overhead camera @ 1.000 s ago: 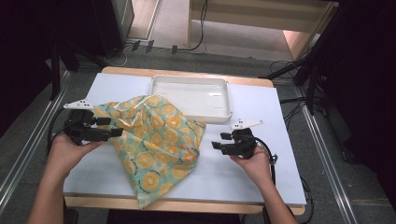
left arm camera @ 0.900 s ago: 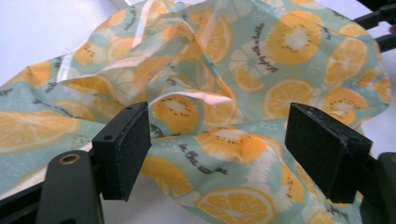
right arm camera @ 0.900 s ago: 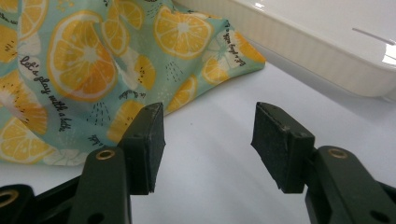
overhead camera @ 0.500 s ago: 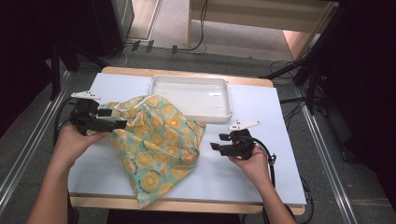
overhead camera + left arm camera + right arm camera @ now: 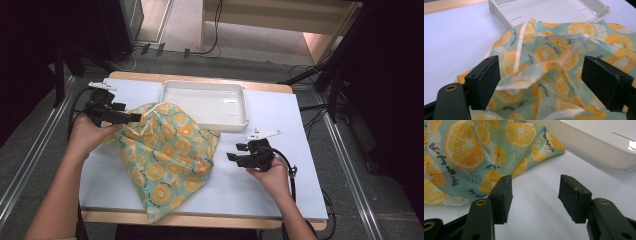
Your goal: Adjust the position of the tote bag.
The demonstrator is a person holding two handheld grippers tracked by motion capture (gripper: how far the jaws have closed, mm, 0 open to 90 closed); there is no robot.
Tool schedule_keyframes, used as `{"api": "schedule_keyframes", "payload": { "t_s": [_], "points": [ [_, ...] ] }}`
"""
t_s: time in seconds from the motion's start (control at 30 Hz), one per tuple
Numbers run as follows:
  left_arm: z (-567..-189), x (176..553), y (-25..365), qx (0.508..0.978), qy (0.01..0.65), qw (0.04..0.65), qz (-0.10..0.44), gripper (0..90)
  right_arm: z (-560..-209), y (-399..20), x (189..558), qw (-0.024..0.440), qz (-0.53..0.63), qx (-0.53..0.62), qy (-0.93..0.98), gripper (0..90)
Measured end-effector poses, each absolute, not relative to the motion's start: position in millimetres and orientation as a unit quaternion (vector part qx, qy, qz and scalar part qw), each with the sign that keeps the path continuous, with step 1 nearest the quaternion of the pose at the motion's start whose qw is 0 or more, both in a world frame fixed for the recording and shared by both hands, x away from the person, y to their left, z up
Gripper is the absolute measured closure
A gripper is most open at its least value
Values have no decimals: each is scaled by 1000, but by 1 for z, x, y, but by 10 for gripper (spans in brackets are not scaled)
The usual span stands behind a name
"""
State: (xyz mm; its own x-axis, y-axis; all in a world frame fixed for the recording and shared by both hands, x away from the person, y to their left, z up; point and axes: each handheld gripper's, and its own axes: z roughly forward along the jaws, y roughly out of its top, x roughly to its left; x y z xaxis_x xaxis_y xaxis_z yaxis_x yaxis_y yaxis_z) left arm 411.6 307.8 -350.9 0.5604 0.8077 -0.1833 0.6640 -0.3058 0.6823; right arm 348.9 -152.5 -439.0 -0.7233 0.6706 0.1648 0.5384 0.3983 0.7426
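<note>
A teal cloth [image 5: 165, 150] printed with orange slices lies crumpled on the white table, its far corner close to a white tray [image 5: 200, 102]. My left gripper [image 5: 136, 118] hovers at the cloth's far left corner. In the left gripper view its jaws [image 5: 541, 67] stand wide apart and have just been opening. The folded cloth [image 5: 544, 52] lies below and between them, untouched by the pads. My right gripper [image 5: 231, 155] rests open on bare table just right of the cloth. The right gripper view shows nothing between its jaws [image 5: 536, 185], with the cloth's edge [image 5: 466, 145] ahead to the left.
The empty tray [image 5: 499, 10] stands at the back middle of the table, its rim [image 5: 599, 147] near the right gripper. The table [image 5: 260, 190] has free room to the right and at the front. Cables trail off both sides.
My left hand moved away from the person, toward the far left corner of the cloth, and its jaws spread wider. The right hand stayed put.
</note>
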Motion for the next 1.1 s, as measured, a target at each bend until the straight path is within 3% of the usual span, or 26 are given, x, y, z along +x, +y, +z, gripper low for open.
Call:
{"api": "schedule_keyframes", "payload": {
  "t_s": [0.37,0.63,1.1],
  "points": [
    [-369,437,309,808,467,344,99,153,-442,-156,344,83,407,369,831,461],
    [-394,442,322,804,485,333,88,90,-443,-160,340,86,405,373,830,460],
    [-430,450,344,786,521,320,87,70,-445,-158,340,85,401,371,834,461]
  ]
}}
